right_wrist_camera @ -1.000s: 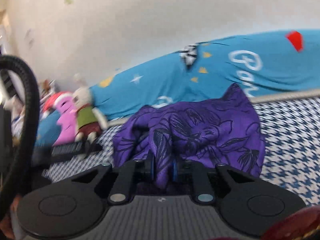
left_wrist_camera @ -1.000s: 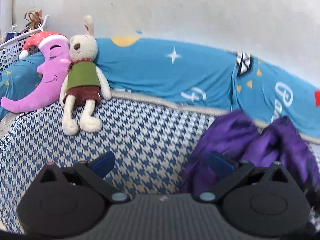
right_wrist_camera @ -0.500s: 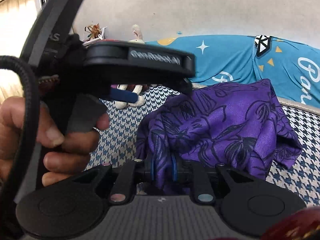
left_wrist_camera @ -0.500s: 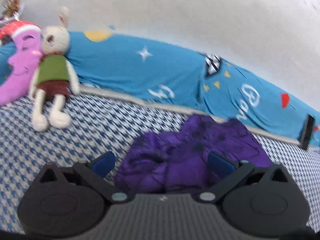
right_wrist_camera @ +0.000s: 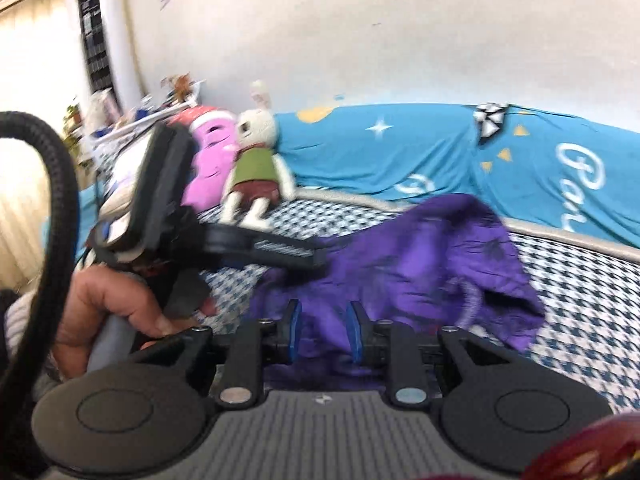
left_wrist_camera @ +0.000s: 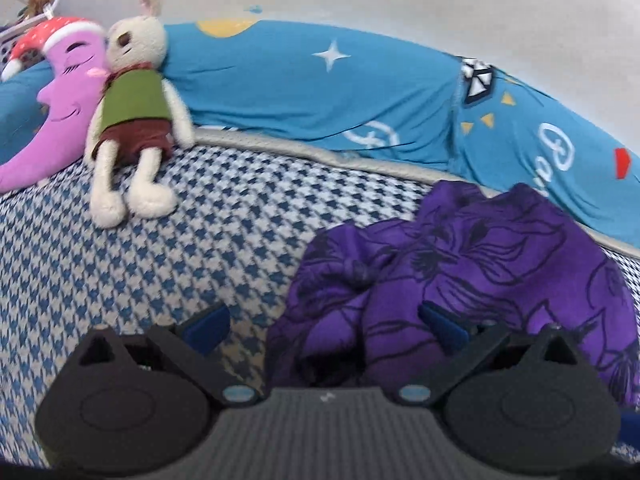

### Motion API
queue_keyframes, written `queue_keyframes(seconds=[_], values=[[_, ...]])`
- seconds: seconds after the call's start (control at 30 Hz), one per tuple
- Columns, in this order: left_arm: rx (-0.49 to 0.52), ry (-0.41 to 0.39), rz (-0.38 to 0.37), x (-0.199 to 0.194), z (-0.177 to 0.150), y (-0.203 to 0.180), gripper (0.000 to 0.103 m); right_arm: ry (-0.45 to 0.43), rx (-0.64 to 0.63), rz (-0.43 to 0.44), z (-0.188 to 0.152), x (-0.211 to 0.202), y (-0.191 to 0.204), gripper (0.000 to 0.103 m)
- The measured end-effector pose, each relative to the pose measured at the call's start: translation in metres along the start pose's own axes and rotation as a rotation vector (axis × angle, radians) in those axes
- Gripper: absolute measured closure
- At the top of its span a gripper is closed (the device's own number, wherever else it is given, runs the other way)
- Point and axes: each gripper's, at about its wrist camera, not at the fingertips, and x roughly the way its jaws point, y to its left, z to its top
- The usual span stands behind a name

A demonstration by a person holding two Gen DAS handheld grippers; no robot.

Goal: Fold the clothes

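Moon pillow: a pink crescent pillow (left_wrist_camera: 52, 112) with a red cap lies at the far left, against the blue bedding (left_wrist_camera: 320, 92) along the wall.
Plush rabbit: the rabbit toy (left_wrist_camera: 134, 108) in a green vest leans on the moon pillow, its feet on the houndstooth cover (left_wrist_camera: 180, 240); it is well apart from the work.
Left gripper: the left gripper (left_wrist_camera: 324, 324) hovers low over the cover with its blue pads wide apart and nothing between them; its right pad sits in front of the cloth.
Person's hand: in the right wrist view a hand (right_wrist_camera: 108, 312) grips the left tool's handle, close beside the right tool.
Garment: the purple garment (left_wrist_camera: 480, 280), printed with dark lines, lies in a crumpled heap on the cover, right of centre and near the blue bedding.
Right gripper: the right gripper (right_wrist_camera: 324, 336) has its pads parted a little; purple cloth shows behind the gap, but blur hides whether any is caught between them.
Step in hand: likely the start, with the piece still to be spread flat.
Next move: probably find an edge or corner at each side and pull the heap open before any fold.
In the way: nothing blocks the open cover; the wrinkles hide the hems, so picking a true edge could go wrong.
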Motion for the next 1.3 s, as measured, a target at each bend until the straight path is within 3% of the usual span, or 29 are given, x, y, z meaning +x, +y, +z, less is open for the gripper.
queue_keyframes(seconds=[0.13,0.43,0.5,0.7,0.73,0.87,0.93,1.3], values=[[-0.021,0.013,-0.007,0.004,0.000,0.005,0.000,-0.014,0.088,-0.034,0.000,-0.005,-0.020,0.078],[-0.005,0.010,0.036,0.010,0.000,0.006,0.000,-0.033,0.156,-0.095,0.005,-0.011,-0.031,0.054],[-0.018,0.018,0.037,0.012,0.000,0.009,0.000,-0.016,0.175,-0.078,0.003,-0.008,-0.037,0.048],[-0.045,0.017,0.024,0.009,0.003,0.013,0.000,0.041,0.275,0.006,-0.007,0.012,-0.041,0.048],[-0.050,0.011,0.018,0.007,0.004,0.013,0.000,0.040,0.279,0.011,-0.007,0.015,-0.039,0.049],[-0.059,-0.030,-0.012,-0.009,0.009,0.016,0.000,0.038,0.273,0.016,-0.005,0.025,-0.032,0.079],[-0.070,-0.053,-0.039,-0.017,0.012,0.019,0.000,0.011,0.272,0.024,-0.004,0.027,-0.029,0.084],[-0.137,-0.104,-0.215,-0.045,0.019,0.044,0.000,-0.064,0.232,0.041,0.005,0.054,-0.012,0.084]])
